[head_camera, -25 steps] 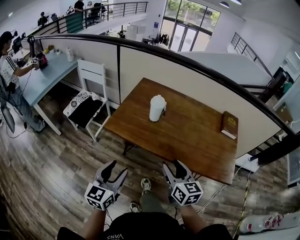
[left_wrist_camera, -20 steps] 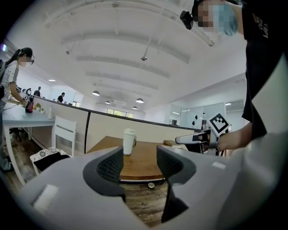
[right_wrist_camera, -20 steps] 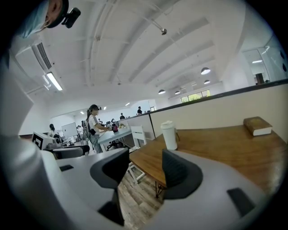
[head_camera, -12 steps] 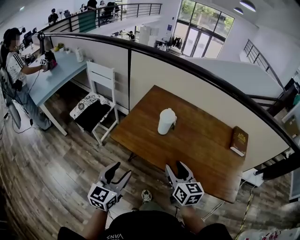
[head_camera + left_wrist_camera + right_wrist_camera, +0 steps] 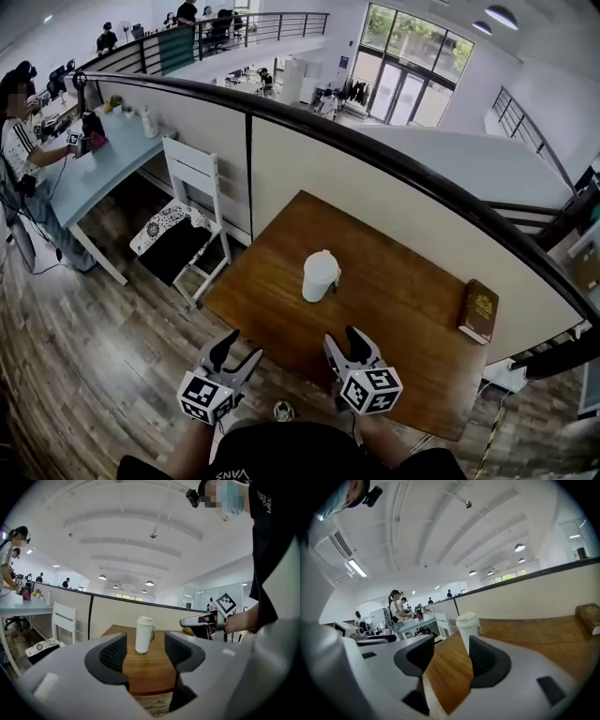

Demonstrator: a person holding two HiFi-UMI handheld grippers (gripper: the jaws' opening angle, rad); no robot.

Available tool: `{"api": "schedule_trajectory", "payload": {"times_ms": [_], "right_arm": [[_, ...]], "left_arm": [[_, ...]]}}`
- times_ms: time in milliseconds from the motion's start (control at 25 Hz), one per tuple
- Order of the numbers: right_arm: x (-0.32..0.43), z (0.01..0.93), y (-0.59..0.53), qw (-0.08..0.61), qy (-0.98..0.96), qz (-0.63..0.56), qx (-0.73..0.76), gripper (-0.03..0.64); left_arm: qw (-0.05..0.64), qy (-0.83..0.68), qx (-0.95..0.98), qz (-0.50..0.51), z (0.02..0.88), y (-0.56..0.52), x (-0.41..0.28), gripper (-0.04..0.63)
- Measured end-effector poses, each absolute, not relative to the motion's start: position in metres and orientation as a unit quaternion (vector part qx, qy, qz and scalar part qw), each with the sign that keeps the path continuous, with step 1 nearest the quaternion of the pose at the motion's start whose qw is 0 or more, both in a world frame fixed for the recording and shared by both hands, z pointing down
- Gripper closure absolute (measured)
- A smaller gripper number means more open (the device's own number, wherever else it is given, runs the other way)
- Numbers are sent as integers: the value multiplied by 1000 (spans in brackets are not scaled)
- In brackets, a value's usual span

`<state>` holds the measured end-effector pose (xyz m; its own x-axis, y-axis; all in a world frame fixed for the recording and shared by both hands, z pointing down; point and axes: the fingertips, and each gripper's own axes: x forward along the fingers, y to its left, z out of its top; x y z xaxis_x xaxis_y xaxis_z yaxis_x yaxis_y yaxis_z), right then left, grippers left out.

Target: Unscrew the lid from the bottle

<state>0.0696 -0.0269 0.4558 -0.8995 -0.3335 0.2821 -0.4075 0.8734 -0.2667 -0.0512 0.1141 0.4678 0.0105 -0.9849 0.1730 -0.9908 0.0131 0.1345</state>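
Note:
A white bottle with its white lid on stands upright near the middle of the brown wooden table. Both grippers hover at the table's near edge, well short of the bottle. My left gripper is open; its jaws have just been opening a little, with nothing between them. My right gripper is open and empty too. The left gripper view frames the bottle between the jaws, far off, with the right gripper beside it. In the right gripper view the bottle rises behind the right jaw.
A brown book lies at the table's right end. A partition wall runs behind the table. A white chair stands to the left, beside a pale desk where a person sits. Wooden floor lies below the grippers.
Both grippers have come forward from over the floor to the table's near edge. The bottle and table now lie closer in the head view.

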Motion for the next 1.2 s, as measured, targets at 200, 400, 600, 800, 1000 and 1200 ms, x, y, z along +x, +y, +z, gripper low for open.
{"api": "schedule_trajectory", "payload": {"times_ms": [200,400,600,800,1000,1200], "right_arm": [[58,454,-55,115,-964,153,187,417],[45,454,-66,116,-959,161,200,417],[34,454,-74,112,-949,170,243,414],[16,455,-80,102,-934,181,291,413],[1,462,-86,94,-917,181,343,413],[-6,462,-92,84,-900,170,393,411]], "left_arm": [[118,-696,708,27,481,79,-60,356],[126,-668,732,43,489,45,-71,351],[127,-615,775,65,496,9,-83,349],[126,-549,821,86,504,-27,-99,344],[116,-483,861,110,519,-55,-108,330],[107,-422,891,126,536,-76,-106,307]]}}
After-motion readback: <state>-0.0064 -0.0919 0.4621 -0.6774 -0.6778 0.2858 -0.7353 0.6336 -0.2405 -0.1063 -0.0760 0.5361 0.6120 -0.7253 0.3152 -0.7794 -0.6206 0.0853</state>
